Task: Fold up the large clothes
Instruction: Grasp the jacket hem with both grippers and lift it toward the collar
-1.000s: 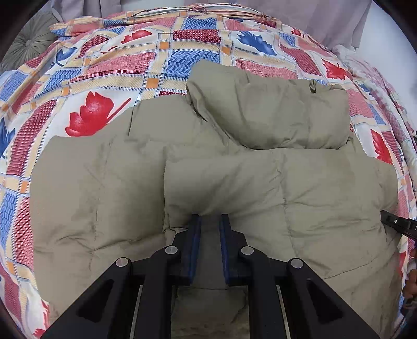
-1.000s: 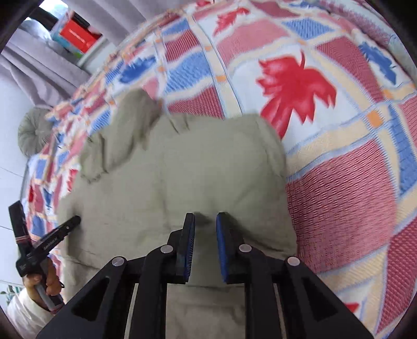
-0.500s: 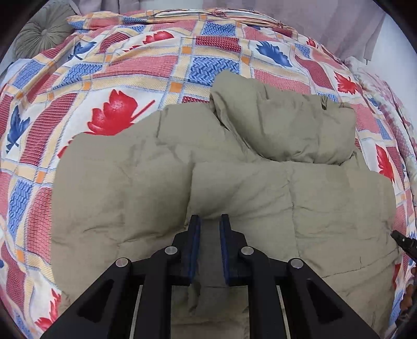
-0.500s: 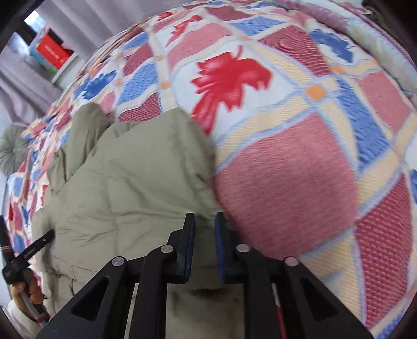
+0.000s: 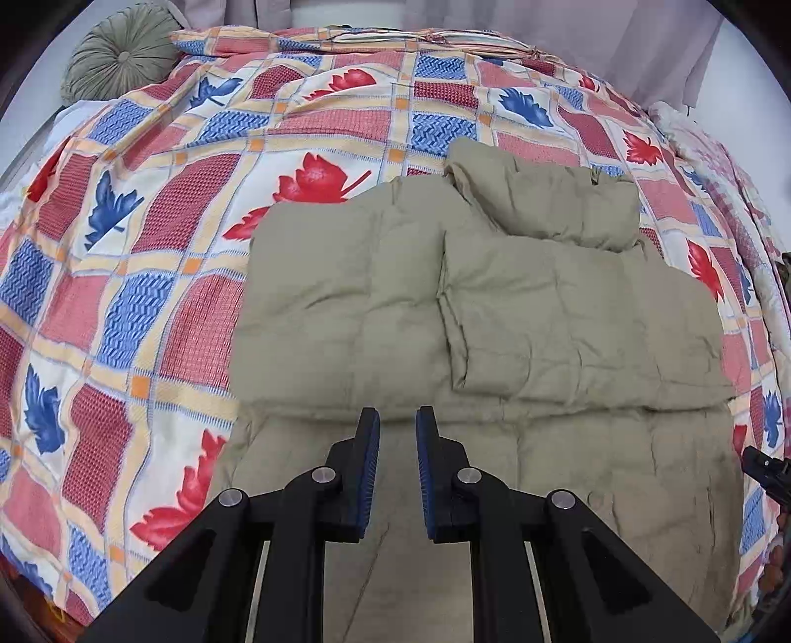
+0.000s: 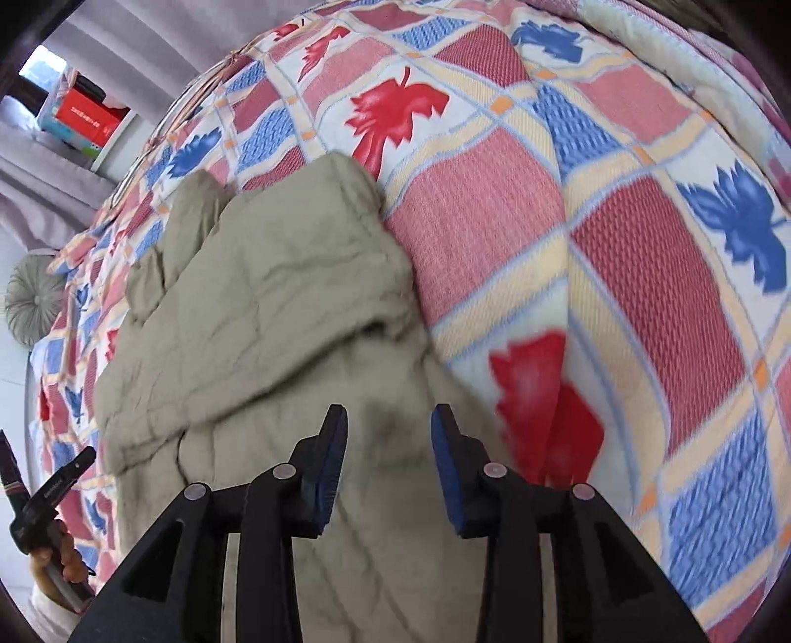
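Observation:
A khaki padded jacket (image 5: 544, 306) lies on the bed, its upper part folded over the lower and the hood bunched at the far end. My left gripper (image 5: 398, 420) hovers over the jacket's near part, jaws nearly together, and I see nothing pinched between them. In the right wrist view the jacket (image 6: 257, 316) fills the left half. My right gripper (image 6: 389, 420) hangs over its near right edge with the jaws opening; blurred fabric shows in the gap, and the pads do not press on it. The left gripper (image 6: 54, 489) appears there too, held in a hand (image 6: 54, 569).
A patchwork bedspread (image 5: 148, 247) with red and blue leaves covers the bed around the jacket. A round green cushion (image 5: 118, 54) sits at the far left corner. Grey curtains (image 5: 544, 24) hang behind. A red box (image 6: 84, 118) stands on a shelf beyond the bed.
Both grippers have drawn back and risen from the jacket, so more bed shows. The right gripper's jaws have spread apart. The folded layer now lies flat ahead of them.

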`<state>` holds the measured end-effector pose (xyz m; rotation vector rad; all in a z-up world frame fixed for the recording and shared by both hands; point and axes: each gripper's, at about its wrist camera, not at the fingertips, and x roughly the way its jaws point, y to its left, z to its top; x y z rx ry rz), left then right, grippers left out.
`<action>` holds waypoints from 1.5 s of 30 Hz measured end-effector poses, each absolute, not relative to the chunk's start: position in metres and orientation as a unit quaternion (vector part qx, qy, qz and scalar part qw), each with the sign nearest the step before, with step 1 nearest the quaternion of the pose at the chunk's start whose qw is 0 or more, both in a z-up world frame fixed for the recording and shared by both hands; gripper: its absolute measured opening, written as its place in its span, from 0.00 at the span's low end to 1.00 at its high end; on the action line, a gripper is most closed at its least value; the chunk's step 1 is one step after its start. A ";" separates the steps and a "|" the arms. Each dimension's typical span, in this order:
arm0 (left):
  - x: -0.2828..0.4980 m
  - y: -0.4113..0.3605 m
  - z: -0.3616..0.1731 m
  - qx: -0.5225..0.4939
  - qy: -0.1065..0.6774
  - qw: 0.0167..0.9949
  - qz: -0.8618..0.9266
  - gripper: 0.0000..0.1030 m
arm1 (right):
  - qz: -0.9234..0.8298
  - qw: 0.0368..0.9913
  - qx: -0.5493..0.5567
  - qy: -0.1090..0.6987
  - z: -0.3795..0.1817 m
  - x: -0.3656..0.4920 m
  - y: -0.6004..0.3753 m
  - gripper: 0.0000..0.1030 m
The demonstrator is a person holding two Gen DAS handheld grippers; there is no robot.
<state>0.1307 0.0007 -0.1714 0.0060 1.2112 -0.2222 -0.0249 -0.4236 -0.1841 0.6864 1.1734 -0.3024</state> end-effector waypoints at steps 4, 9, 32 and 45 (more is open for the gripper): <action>0.104 0.019 -0.176 -0.004 0.590 0.802 -0.100 0.16 | -0.136 0.757 0.327 0.548 -0.179 -0.047 -0.404 0.44; 0.067 0.031 -0.175 -0.003 0.610 0.785 -0.106 0.57 | -0.136 0.745 0.336 0.561 -0.173 -0.069 -0.383 0.44; -0.032 0.106 -0.191 -0.040 0.699 0.710 -0.073 0.99 | -0.131 0.670 0.473 0.558 -0.166 -0.179 -0.342 0.83; -0.085 0.142 -0.234 -0.215 0.762 0.593 -0.147 0.99 | -0.144 0.559 0.602 0.552 -0.233 -0.225 -0.339 0.83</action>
